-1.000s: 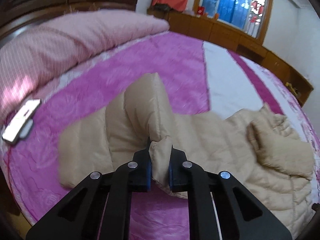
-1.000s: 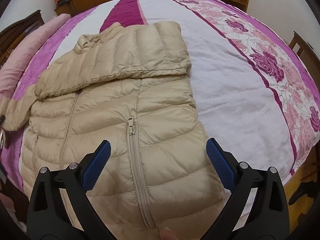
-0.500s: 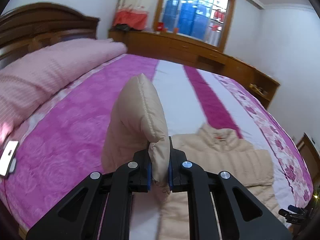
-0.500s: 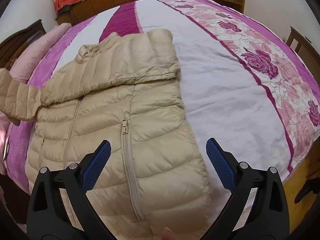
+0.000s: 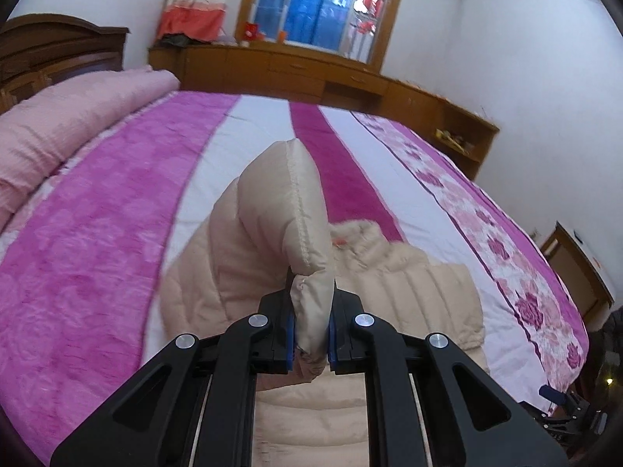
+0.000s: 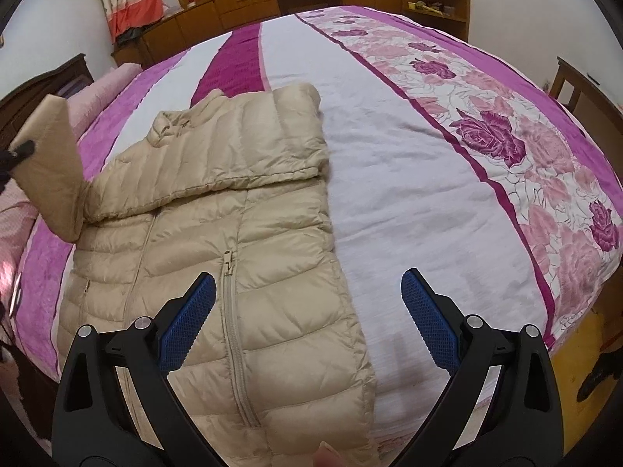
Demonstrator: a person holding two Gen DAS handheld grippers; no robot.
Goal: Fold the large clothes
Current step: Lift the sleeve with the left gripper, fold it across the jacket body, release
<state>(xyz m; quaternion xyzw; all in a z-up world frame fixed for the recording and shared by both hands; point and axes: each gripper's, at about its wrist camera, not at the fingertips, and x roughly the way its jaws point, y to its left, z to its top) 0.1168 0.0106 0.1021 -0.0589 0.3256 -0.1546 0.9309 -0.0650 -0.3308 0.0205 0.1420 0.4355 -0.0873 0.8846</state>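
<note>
A beige quilted puffer jacket (image 6: 233,241) lies front-up and zipped on the bed, one sleeve folded across its chest (image 6: 241,148). My left gripper (image 5: 310,330) is shut on the cuff of the other sleeve (image 5: 280,225) and holds it up above the jacket's body (image 5: 409,284). That raised sleeve shows at the left of the right wrist view (image 6: 50,163). My right gripper (image 6: 307,319) is open and empty, hovering over the jacket's lower right hem.
The bed (image 6: 409,163) has a pink, white and floral striped cover. A pink pillow (image 5: 70,124) lies at the headboard side. Wooden cabinets (image 5: 311,74) run under the window. Another wooden piece (image 6: 588,93) stands to the right.
My left gripper has lifted the sleeve cuff off the bed and carried it up and over toward the jacket's body. My right gripper stays open above the hem.
</note>
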